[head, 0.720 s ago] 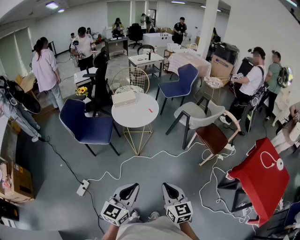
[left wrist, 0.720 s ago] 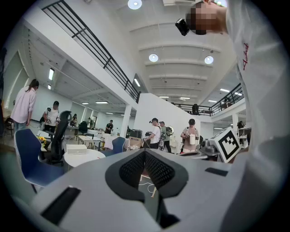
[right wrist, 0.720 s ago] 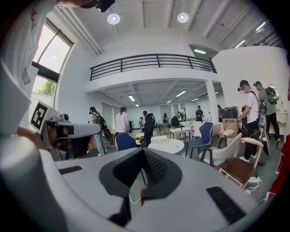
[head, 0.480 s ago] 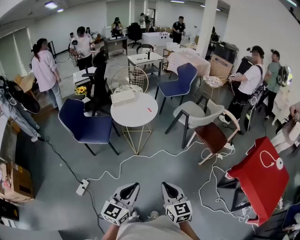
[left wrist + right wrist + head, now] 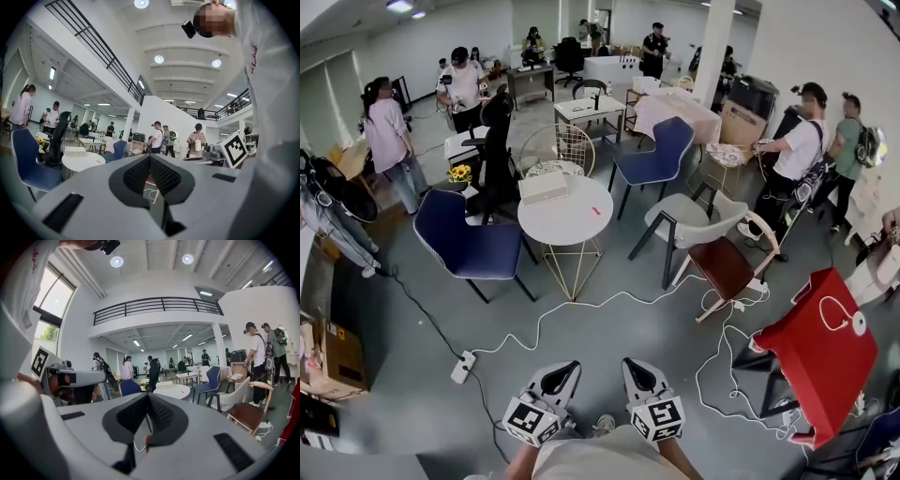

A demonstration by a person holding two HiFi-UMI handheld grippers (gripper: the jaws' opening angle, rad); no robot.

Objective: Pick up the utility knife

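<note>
Busy open office with grey floor [image 5: 412,375], white cables [image 5: 542,319] snaking across it, people standing toward 12 o'clock. Round white worktop [image 5: 567,230] on a wire base at 12 o'clock from both grippers, well apart from them, ringed by chairs, with a blue chair [image 5: 464,246] at its 8 o'clock. On it, utility knife [image 5: 596,210], a small red sliver at the worktop's 3 o'clock, apart from a white box [image 5: 544,187] at its 11 o'clock. Left gripper [image 5: 565,372] and right gripper [image 5: 635,370] side by side at 6 o'clock of the head view, close to the body, each with jaws pressed together and nothing between.
</note>
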